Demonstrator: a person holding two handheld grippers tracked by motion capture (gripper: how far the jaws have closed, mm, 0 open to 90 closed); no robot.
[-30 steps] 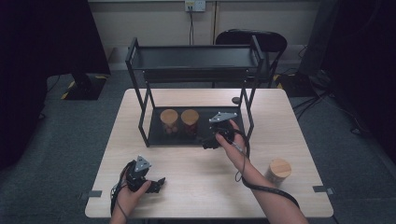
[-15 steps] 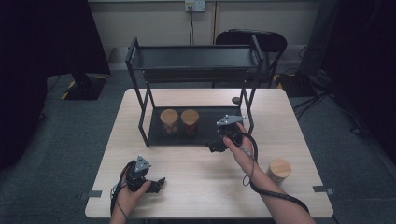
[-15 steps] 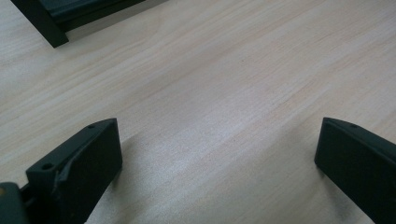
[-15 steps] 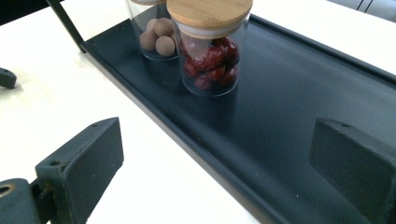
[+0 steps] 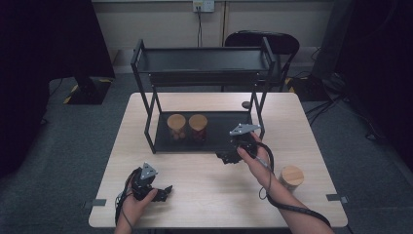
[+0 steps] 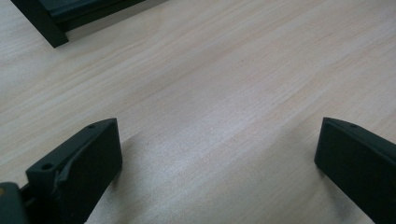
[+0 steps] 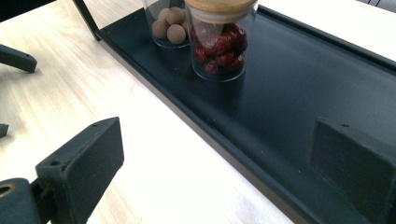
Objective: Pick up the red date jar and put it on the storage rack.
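Note:
Two glass jars with wooden lids stand on the black rack's bottom tray: one with brown balls and one with dark red fruit. A third lidded jar stands alone on the table at the right. My right gripper hovers open at the tray's front right edge, empty, one jaw over the tray and one over the table. My left gripper rests open near the table's front left, nothing between its jaws.
The two-tier black metal rack fills the back middle of the light wooden table. Its legs stand at the tray corners. A small dark round thing lies behind the rack. A chair stands beyond the table.
My right gripper has drawn back from over the tray toward its front edge and to the right, open and empty. The left gripper has stayed put.

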